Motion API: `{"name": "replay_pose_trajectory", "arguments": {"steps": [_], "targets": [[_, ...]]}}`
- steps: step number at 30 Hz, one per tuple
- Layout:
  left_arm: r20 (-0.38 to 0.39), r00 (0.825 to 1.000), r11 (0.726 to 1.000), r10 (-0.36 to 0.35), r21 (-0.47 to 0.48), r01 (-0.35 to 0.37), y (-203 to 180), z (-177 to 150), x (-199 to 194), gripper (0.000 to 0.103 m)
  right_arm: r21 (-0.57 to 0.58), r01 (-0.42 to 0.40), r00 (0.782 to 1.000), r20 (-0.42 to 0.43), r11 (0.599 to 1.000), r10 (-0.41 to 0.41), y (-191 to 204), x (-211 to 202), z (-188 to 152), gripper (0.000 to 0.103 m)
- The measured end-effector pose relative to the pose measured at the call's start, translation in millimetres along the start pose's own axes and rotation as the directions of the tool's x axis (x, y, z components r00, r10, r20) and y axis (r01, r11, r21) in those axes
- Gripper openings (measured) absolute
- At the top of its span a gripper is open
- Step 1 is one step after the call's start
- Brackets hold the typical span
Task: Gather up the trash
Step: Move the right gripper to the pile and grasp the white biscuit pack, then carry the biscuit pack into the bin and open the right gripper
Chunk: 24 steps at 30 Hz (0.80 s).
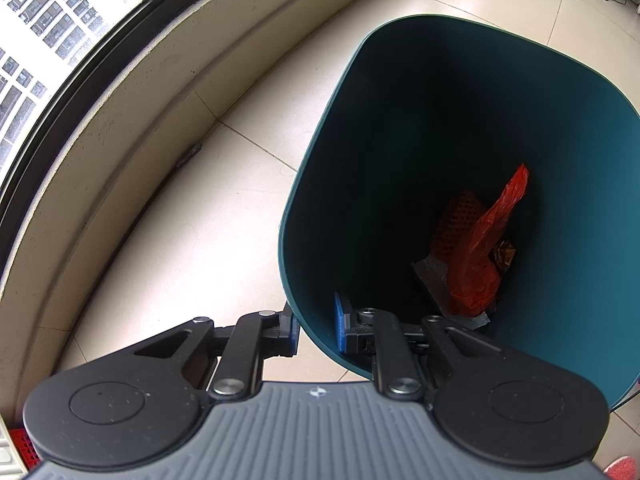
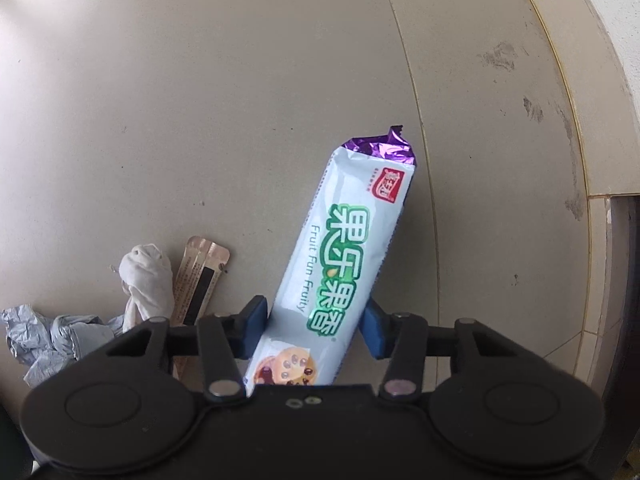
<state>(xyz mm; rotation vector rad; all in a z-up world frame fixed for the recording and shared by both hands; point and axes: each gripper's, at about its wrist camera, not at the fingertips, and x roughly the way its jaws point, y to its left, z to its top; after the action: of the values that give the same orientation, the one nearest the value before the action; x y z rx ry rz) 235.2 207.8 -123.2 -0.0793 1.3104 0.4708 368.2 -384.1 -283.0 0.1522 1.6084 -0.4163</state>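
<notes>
A teal trash bin [image 1: 560,152] stands on the tiled floor in the left wrist view. My left gripper [image 1: 317,330] is shut on its near rim, one blue pad outside the wall and one inside. Down in the bin lie a red plastic bag [image 1: 480,256], a red perforated piece [image 1: 460,216] and grey paper. In the right wrist view a white biscuit packet [image 2: 344,248] with green lettering and a purple foil end lies on the floor. My right gripper [image 2: 314,320] points down over it, and its blue pads touch the packet on both sides.
Left of the packet lie a crumpled white tissue [image 2: 146,280], a flat foil sachet [image 2: 200,276] and crumpled grey-blue paper [image 2: 52,336]. A low wall ledge [image 2: 600,80] runs along the right. A window [image 1: 48,40] above a curved sill borders the bin's left.
</notes>
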Motion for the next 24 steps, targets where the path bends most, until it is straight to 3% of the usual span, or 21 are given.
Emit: {"name": "replay_pose_trajectory", "arguments": {"steps": [5,11,19,24], "targets": [[0.000,1.000,1.000,-0.004,-0.003,0.004,1.5,-1.1,-0.7,0.016,-0.079,-0.024,0.997,0.077,0.997,0.030,9.3,-57.3,-1.6,0.046],[0.001,1.000,1.000,-0.010,-0.007,0.010,3.5,-1.0,-0.1,0.016,-0.230,-0.074,0.976,0.181,0.970,0.118,29.4,-126.8,-3.6,0.046],[-0.003,1.000,1.000,-0.015,-0.010,0.015,6.1,0.3,-0.1,0.016,-0.401,-0.112,0.947,0.234,0.909,0.219,60.1,-197.8,-26.6,0.046],[-0.004,1.000,1.000,-0.014,-0.010,0.014,6.7,0.5,-0.1,0.016,-0.512,-0.142,0.921,0.245,0.847,0.303,87.0,-248.7,-50.7,0.046]]}}
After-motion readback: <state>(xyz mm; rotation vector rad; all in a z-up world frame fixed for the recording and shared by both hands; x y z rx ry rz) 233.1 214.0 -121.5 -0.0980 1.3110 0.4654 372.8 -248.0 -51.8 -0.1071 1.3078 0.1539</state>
